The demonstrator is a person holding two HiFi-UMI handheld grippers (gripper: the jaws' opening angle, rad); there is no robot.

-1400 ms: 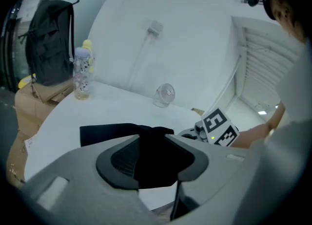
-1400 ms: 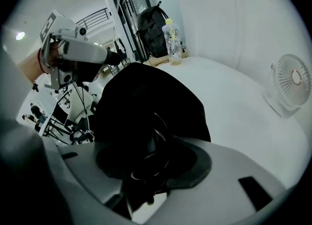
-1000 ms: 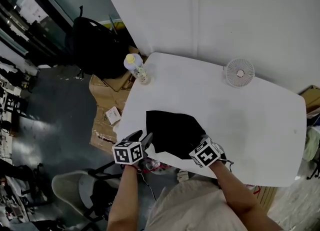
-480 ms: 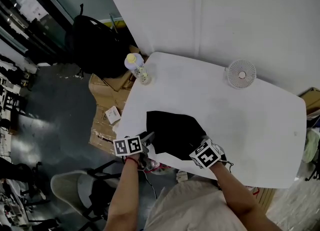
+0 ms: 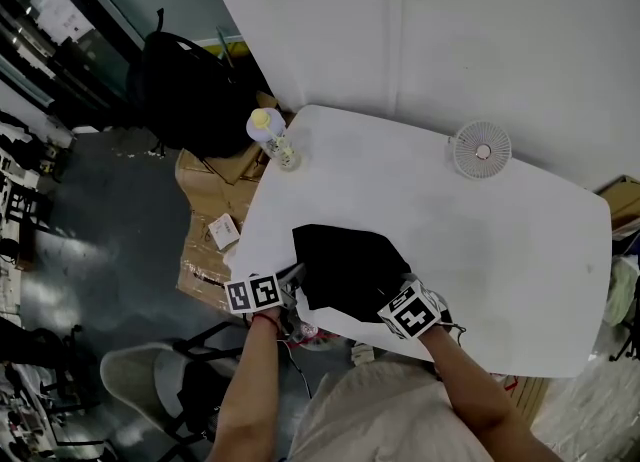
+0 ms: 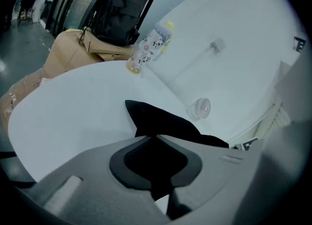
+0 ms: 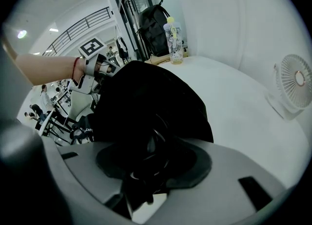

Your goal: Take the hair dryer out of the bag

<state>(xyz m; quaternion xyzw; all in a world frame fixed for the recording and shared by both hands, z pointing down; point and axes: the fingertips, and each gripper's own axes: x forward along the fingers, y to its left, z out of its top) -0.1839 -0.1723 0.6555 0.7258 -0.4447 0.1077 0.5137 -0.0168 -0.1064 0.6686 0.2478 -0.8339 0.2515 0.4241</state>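
Observation:
A black bag lies on the white table near its front edge. My left gripper is at the bag's left near corner. Its jaws have just been closing, and black fabric now sits pinched between them, so the left gripper is shut on the bag. My right gripper is at the bag's right near end. In the right gripper view the right gripper is shut on a glossy black shape with cord loops, apparently the hair dryer, mostly hidden in the bag.
A bottle with a yellow cap stands at the table's far left corner, and a small white fan at the far edge. Beyond the table's left side are a black backpack and cardboard boxes. A chair stands at lower left.
The left gripper has rolled, dropped to the bag's left corner and closed on the fabric. The right gripper and the bag have kept still.

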